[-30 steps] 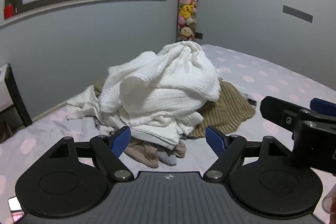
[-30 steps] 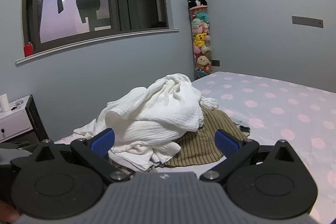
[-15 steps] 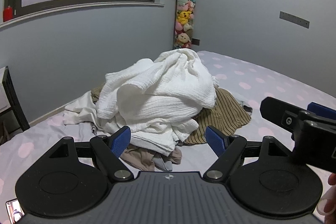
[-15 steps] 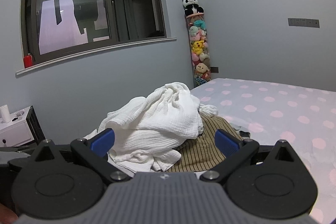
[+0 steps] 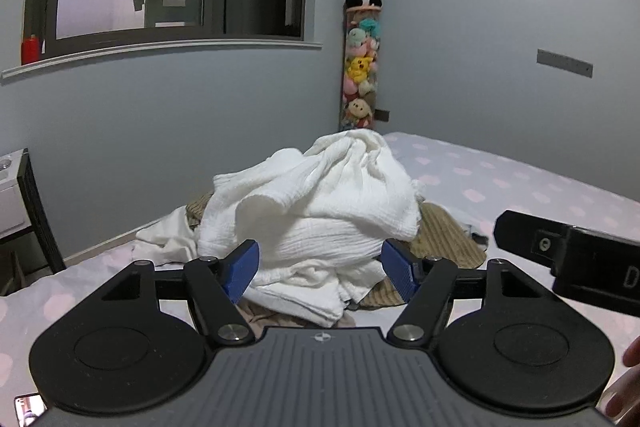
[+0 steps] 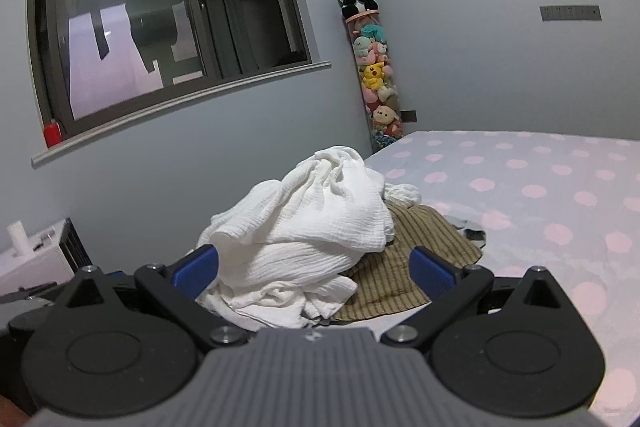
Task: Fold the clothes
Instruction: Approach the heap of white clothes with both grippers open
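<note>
Left gripper lately narrowed yet spread, right gripper spread, clothes pile ahead.

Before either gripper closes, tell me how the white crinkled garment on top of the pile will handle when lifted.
The white crinkled garment slumps in soft folds, so it will likely hang floppy and sag from one pinch. It looks thin, probably light for its bulk. It lies on the striped brown garment, so lifting may drag that along.
</note>
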`<state>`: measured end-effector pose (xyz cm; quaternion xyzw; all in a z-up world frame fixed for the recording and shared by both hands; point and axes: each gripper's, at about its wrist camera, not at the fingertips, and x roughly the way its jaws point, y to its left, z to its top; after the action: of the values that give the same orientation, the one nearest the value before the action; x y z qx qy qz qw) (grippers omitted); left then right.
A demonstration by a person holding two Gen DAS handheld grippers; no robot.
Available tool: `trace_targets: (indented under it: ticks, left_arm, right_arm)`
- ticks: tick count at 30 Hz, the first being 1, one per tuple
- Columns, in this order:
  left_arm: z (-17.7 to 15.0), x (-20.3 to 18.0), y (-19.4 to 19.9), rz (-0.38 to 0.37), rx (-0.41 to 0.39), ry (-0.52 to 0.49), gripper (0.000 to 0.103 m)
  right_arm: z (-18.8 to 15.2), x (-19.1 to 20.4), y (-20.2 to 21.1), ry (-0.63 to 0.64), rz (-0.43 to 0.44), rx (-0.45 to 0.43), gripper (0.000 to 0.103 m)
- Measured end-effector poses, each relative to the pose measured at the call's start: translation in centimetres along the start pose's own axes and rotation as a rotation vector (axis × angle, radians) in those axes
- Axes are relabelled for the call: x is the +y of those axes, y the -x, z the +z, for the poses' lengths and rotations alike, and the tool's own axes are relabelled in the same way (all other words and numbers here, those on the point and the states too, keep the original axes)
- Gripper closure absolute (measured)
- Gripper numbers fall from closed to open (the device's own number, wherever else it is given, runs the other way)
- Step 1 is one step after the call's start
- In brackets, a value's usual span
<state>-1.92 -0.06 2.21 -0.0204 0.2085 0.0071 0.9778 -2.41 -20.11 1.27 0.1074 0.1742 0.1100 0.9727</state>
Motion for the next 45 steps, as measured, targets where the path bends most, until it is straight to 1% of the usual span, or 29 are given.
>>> trace_targets:
  ticks: [2,5,8,13,14,20,25,29,30,34,37,45]
  left_arm:
    - [0.0,0.0,0.1,-0.005,-0.017,-0.002,0.036]
    - [0.0,-0.6,0.4,0.022,-0.046,-0.062,0.036]
    - [0.1,-1.1,0.3,0.013,-0.045,-0.100,0.034]
    - [0.2,-1.4,0.4,-0.011,-0.055,-0.115,0.033]
    - [0.3,-1.5,0.4,-0.007,-0.051,-0.116,0.031]
    - [0.3,-1.6,0.3,-0.022,-0.039,-0.123,0.030]
    - [0.1,-1.5,0.2,-0.025,-0.055,-0.126,0.032]
    - [-0.4,-1.3,0.7,-0.037,-0.109,-0.136,0.034]
    - [-0.4,-1.4,0.7,-0.034,-0.111,-0.138,0.034]
    - [-0.4,-1.2,0.2,-0.026,-0.085,-0.121,0.034]
    - [-0.4,-1.1,-0.3,-0.035,-0.057,-0.121,0.034]
    - [-0.7,-0.5,-1.9,-0.011,0.025,-0.103,0.034]
  right_arm:
    - [0.0,-0.1,0.1,-0.015,0.007,-0.010,0.001]
    - [0.0,-0.5,0.2,-0.036,0.018,-0.024,0.001]
    - [0.0,-0.5,0.3,-0.037,0.023,-0.026,0.001]
    - [0.1,-0.1,0.5,-0.001,0.025,-0.030,0.001]
    - [0.1,-0.1,0.5,0.004,0.020,-0.035,0.001]
    - [0.3,0.2,1.0,0.057,-0.012,-0.072,0.001]
    - [0.4,0.1,0.9,0.062,-0.023,-0.067,0.001]
    - [0.3,0.1,0.9,0.061,-0.027,-0.073,0.001]
    - [0.3,0.1,0.9,0.062,-0.030,-0.075,0.001]
    - [0.2,0.1,0.6,0.063,-0.027,-0.062,0.001]
    - [0.0,0.0,0.2,0.061,-0.026,-0.047,0.001]
    - [-0.2,0.0,-1.1,0.079,-0.001,-0.019,0.001]
